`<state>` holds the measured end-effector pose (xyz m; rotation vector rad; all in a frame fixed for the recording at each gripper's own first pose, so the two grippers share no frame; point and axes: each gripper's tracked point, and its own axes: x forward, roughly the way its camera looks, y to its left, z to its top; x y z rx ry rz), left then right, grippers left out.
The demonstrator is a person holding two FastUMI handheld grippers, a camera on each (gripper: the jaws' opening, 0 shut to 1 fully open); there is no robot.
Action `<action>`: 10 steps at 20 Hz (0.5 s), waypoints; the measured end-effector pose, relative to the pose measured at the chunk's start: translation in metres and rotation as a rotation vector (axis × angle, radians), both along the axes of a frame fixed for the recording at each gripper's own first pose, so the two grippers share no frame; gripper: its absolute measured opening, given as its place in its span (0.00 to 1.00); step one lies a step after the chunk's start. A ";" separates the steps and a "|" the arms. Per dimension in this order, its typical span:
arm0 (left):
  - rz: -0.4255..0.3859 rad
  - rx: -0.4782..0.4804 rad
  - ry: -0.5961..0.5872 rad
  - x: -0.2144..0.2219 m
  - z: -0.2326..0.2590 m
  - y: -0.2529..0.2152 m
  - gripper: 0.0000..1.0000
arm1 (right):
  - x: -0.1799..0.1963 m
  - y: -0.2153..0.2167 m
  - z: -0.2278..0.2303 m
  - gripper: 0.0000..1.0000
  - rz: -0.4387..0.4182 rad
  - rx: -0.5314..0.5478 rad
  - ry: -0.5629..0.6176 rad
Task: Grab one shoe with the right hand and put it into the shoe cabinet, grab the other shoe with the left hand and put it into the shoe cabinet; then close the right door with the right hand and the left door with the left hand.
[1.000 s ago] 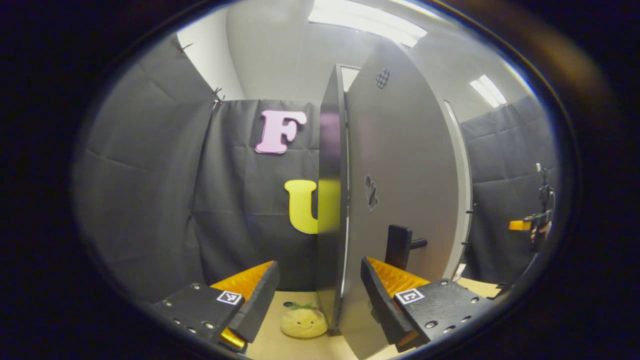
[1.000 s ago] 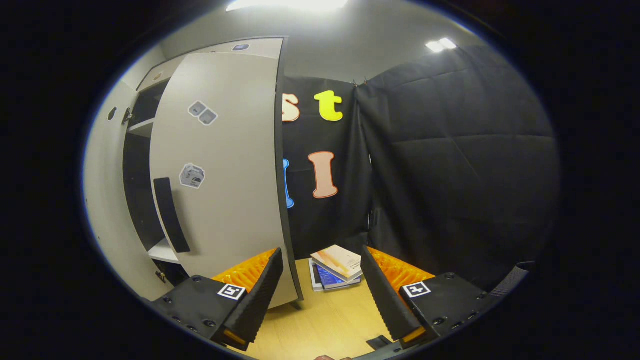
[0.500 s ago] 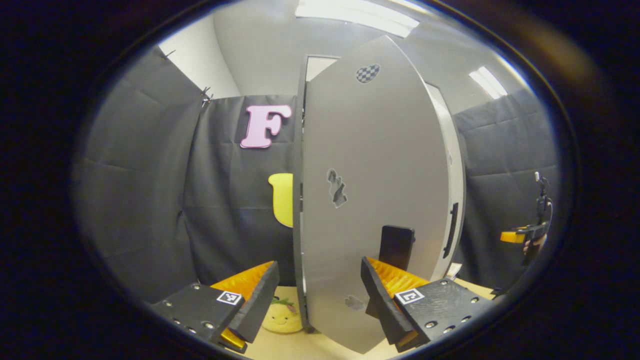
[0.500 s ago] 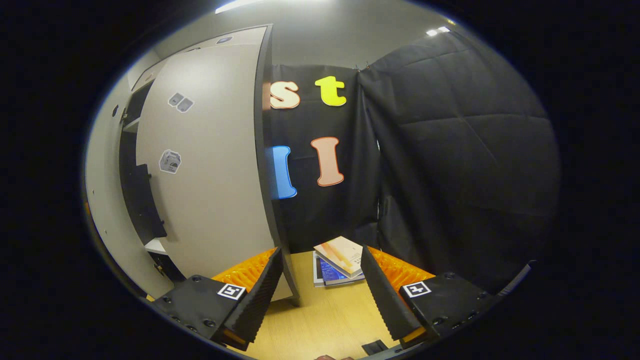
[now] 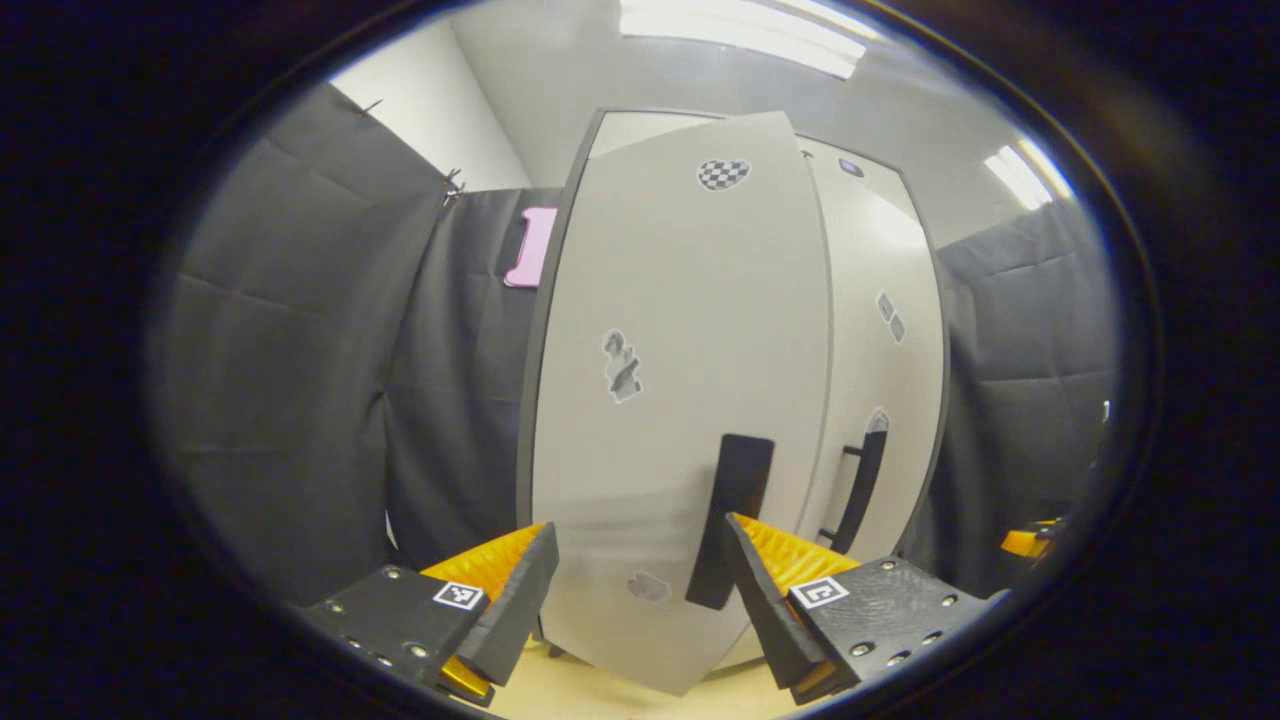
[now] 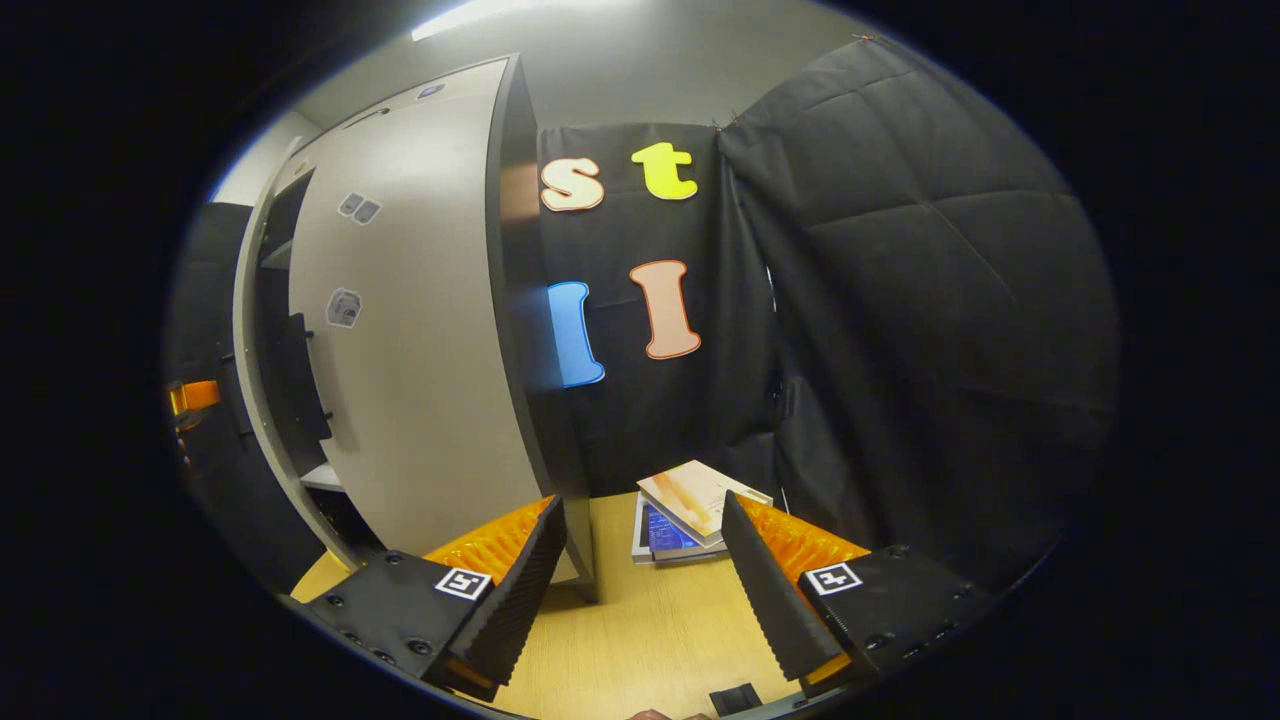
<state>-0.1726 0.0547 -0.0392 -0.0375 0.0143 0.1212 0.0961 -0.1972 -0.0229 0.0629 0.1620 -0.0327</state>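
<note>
Two pale doors front the shoe cabinet (image 5: 600,130), and in the left gripper view both face the camera: the left door (image 5: 680,400) stands nearest and swings nearly flush with the frame, its lower edge hanging just above the wooden floor (image 5: 600,695), while the right door (image 5: 885,370) sits behind it, close to the cabinet front. Each door carries a dark upright handle; the left door's handle (image 5: 730,520) lies just beside the inner face of one finger of the left gripper (image 5: 640,590), whose jaws stand spread wide with nothing between them but the door panel beyond. Whether that finger touches the handle cannot be told. Small stickers dot both panels, among them a checkered one (image 5: 722,174) near the top of the left door. In the right gripper view the right gripper (image 6: 645,585) is likewise released, fingers apart and empty, hovering over the floor (image 6: 640,640) near the outer edge of the right door (image 6: 420,340). That door is a little ajar, leaving a dark slot in which its handle (image 6: 300,375) and a shelf edge (image 6: 322,478) show. The shoes are not visible; the doors hide most of the cabinet's interior. A small stack of books (image 6: 690,510) lies on the floor by the booth wall, between the right gripper's fingertips as that camera sees it, but well beyond them.
</note>
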 end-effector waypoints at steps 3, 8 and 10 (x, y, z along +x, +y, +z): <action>0.063 -0.047 0.025 -0.031 -0.022 -0.007 0.93 | -0.004 0.008 -0.017 0.98 0.088 -0.058 0.042; 0.155 0.015 0.105 -0.071 -0.041 0.002 0.94 | 0.005 0.045 -0.008 0.98 0.189 -0.070 0.024; 0.164 0.045 0.099 -0.080 -0.036 0.009 0.94 | 0.013 0.068 -0.004 0.98 0.205 -0.039 0.010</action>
